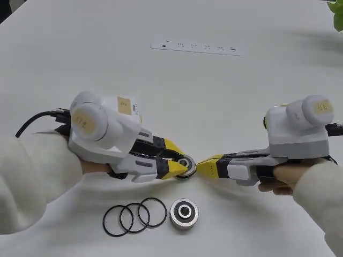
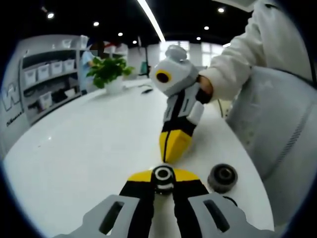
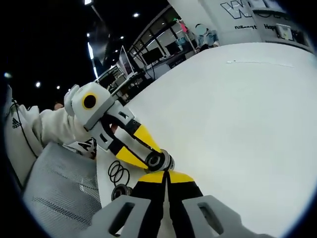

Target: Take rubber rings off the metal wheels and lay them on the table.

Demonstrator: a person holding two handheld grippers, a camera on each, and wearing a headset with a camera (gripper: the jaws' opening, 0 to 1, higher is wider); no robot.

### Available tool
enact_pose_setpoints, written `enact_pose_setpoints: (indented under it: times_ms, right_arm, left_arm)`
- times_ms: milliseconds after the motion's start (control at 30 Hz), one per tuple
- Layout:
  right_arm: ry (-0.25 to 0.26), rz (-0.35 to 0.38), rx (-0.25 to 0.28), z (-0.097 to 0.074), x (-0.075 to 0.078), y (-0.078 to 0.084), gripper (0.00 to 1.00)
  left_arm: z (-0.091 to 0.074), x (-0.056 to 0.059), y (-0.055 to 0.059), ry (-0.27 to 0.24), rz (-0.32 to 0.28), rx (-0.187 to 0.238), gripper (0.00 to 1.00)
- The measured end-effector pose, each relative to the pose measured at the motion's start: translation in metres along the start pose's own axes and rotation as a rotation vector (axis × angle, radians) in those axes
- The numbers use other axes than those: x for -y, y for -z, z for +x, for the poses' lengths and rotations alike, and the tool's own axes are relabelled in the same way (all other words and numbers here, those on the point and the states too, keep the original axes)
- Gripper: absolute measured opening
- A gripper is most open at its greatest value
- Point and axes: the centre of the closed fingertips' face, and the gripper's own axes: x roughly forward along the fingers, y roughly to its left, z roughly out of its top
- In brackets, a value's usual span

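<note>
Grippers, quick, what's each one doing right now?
Left gripper: shut on the metal wheel.
Right gripper: shut, tips at that wheel's edge.

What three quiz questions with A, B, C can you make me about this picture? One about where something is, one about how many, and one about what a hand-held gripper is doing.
1. Where does the loose metal wheel lie?
A. On the table, beside the rubber rings.
B. Stacked on top of the rings.
C. At the table's far edge.

2. How many black rubber rings lie on the table?
A. One.
B. Three.
C. Five.

3. What is the left hand-held gripper doing?
A. It is open and empty.
B. It is shut on a second metal wheel.
C. It is lying flat on the table, let go.

Answers:
1 A, the head view shows it just right of the rings.
2 B, three overlapping loops can be counted.
3 B, its yellow jaws clamp that wheel from both sides.
</note>
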Motion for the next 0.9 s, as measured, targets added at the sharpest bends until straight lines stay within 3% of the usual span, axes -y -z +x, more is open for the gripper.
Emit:
enact_pose_setpoints:
  times_ms: [100, 900]
  right_arm:
    - [-0.013, 0.049, 0.025, -0.001, -0.002, -0.003, 0.0]
    - [-0.006, -0.004, 0.013, 0.001, -0.015, -0.007, 0.0]
  left_arm:
    - [0.0, 0.0, 0.0, -0.001, 0.003, 0.001, 0.14]
    - [-0.001, -0.002, 0.002, -0.006, 0.022, -0.008, 0.14]
